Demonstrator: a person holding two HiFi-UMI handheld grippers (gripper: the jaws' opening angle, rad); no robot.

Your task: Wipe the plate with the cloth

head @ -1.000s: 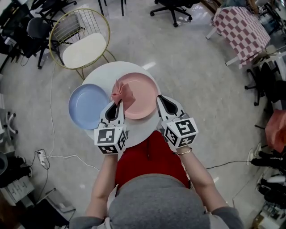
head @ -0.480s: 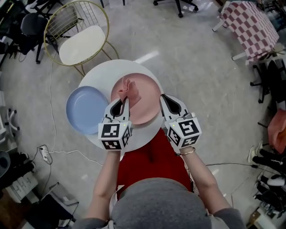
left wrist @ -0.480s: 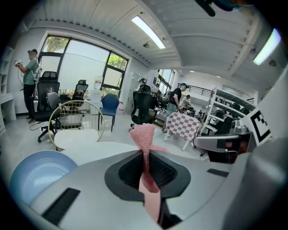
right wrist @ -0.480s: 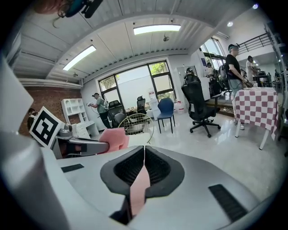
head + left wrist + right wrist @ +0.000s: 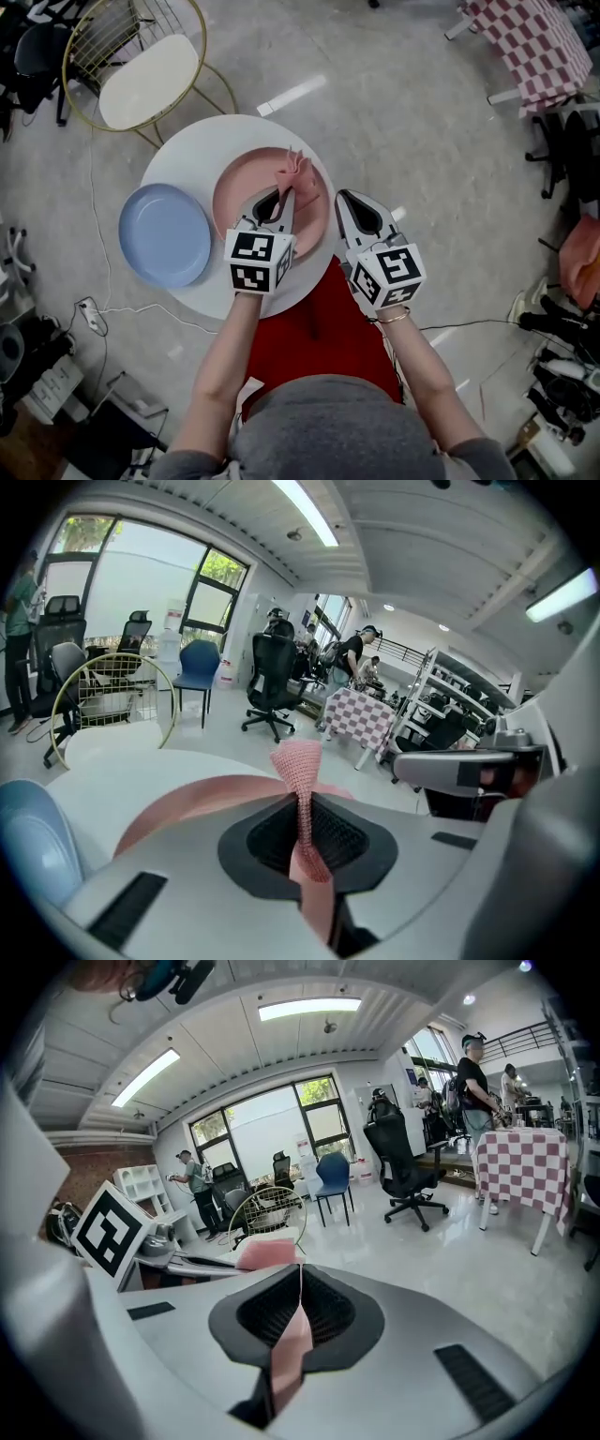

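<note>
Left gripper: clenched on pink cloth
Right gripper: clamps right rim of pink plate
Relation: pink cloth bunched over pink plate's right half, mid-frame

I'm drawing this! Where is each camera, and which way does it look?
Head view: on the head, looking steeply down at the pink plate; forearms, left gripper and right gripper show.
Left gripper view: on the left gripper, looking along jaws shut on the cloth, over the pink plate.
Right gripper view: on the right gripper, looking along its shut jaws, left gripper at left.
Both gripper views share the checked table.
</note>
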